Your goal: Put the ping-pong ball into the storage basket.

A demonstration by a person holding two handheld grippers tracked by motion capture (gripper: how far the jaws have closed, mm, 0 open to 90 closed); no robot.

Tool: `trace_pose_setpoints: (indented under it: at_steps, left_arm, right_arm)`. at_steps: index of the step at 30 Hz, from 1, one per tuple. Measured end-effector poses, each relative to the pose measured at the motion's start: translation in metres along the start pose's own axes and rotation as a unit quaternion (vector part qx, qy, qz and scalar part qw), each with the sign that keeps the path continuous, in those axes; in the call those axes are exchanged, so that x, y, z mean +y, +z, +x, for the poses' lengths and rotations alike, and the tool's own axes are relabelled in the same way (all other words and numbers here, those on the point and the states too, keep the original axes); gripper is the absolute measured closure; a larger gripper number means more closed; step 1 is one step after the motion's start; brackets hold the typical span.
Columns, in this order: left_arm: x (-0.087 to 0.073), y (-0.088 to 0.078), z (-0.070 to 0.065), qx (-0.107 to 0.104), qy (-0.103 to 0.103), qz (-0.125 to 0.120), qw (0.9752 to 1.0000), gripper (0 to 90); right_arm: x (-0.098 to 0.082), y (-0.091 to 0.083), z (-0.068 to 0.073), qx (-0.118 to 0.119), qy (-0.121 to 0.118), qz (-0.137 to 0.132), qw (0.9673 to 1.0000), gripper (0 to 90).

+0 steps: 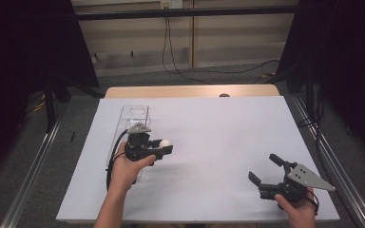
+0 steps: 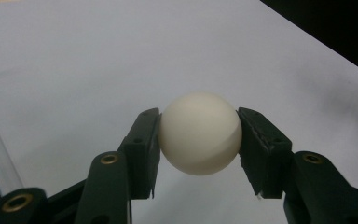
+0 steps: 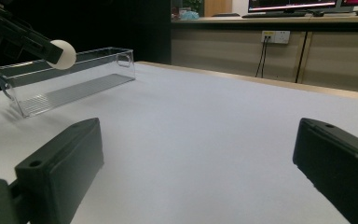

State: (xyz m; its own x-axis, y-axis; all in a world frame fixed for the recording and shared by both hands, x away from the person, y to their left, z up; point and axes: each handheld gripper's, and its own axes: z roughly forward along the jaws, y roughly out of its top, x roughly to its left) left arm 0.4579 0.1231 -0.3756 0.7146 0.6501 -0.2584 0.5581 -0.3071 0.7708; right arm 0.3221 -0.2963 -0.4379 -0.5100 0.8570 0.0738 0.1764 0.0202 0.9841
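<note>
The left gripper (image 1: pixel 164 148) pinches a white ball (image 2: pixel 199 132) across its widest part, one jaw on each side, held in the air just beside the clear plastic bin (image 1: pixel 134 115), on the side toward the table's middle. The ball looks light, rigid and smooth; judged likely to squirt out if gripped off centre or squeezed hard. The right gripper (image 1: pixel 265 169) rests well apart from the bin, jaws spread and empty.

Open white sheet (image 1: pixel 209 142); sole obstacle: clear bin (image 1: pixel 134 118) far-left.
</note>
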Motion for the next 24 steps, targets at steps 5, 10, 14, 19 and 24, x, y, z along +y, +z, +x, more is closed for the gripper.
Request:
trace_pose_setpoints:
  at_steps: [5,10,14,19,24]
  left_arm:
    - [-0.0001,-0.0017,0.0011,-0.001,-0.005,-0.005,1.0,51.0]
    - [-0.0004,-0.0029,0.0029,0.005,-0.004,-0.001,1.0,51.1]
    - [-0.0003,-0.0031,0.003,0.006,-0.003,0.0,1.0,51.1]
    - [0.0,-0.0055,0.0045,0.005,-0.004,-0.004,1.0,51.1]
    - [0.0001,-0.0083,0.0062,0.009,-0.006,-0.004,0.9999,51.1]
  right_arm:
    - [-0.0002,0.0005,-0.0002,0.0,0.0,-0.002,1.0,1.2]
    - [0.0,0.0002,-0.0005,-0.001,0.0,-0.001,1.0,1.3]
    - [0.0,0.0009,0.0003,-0.001,0.001,-0.003,1.0,1.3]
    - [-0.0001,0.0001,-0.0002,-0.003,0.002,-0.002,1.0,1.2]
    - [0.0001,0.0,-0.0002,-0.001,-0.001,-0.001,1.0,1.3]
